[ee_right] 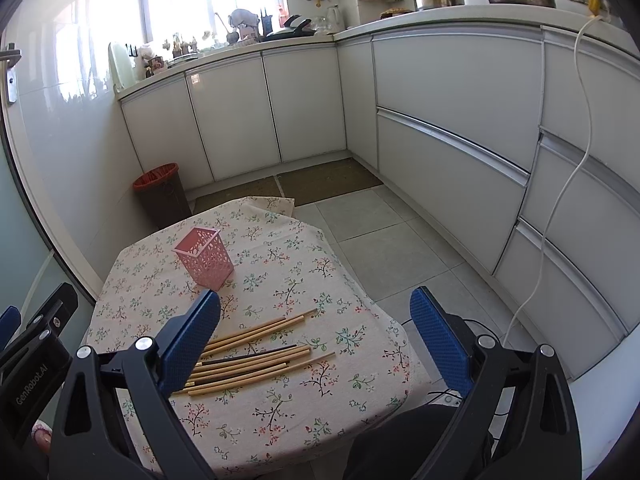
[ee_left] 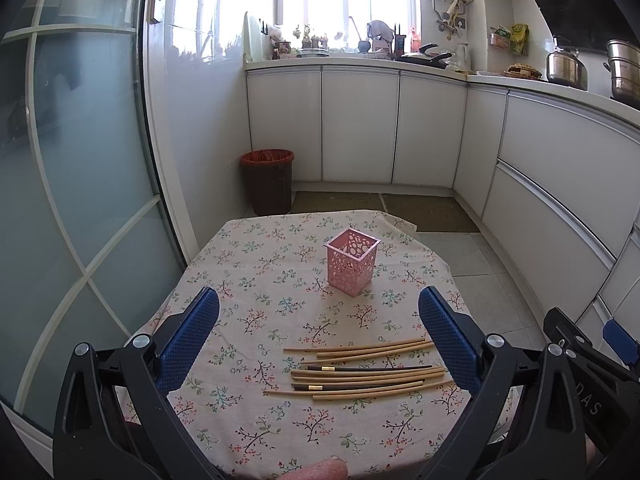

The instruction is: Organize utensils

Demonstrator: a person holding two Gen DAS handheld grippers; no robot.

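A pink perforated holder (ee_left: 352,265) stands upright on the floral tablecloth (ee_left: 256,272); it also shows in the right wrist view (ee_right: 205,258). Several bamboo chopsticks (ee_left: 360,368) lie side by side in front of it, with two dark ones among them; they also show in the right wrist view (ee_right: 252,354). My left gripper (ee_left: 319,312) is open and empty, above the table on the near side of the chopsticks. My right gripper (ee_right: 315,316) is open and empty, hovering above the chopsticks' right ends and the table's right edge.
A dark bin with a red liner (ee_left: 268,182) stands on the floor beyond the table. White kitchen cabinets (ee_right: 448,128) run along the back and right. A glass sliding door (ee_left: 80,200) is at the left. The right gripper's body (ee_left: 592,364) shows at the right edge.
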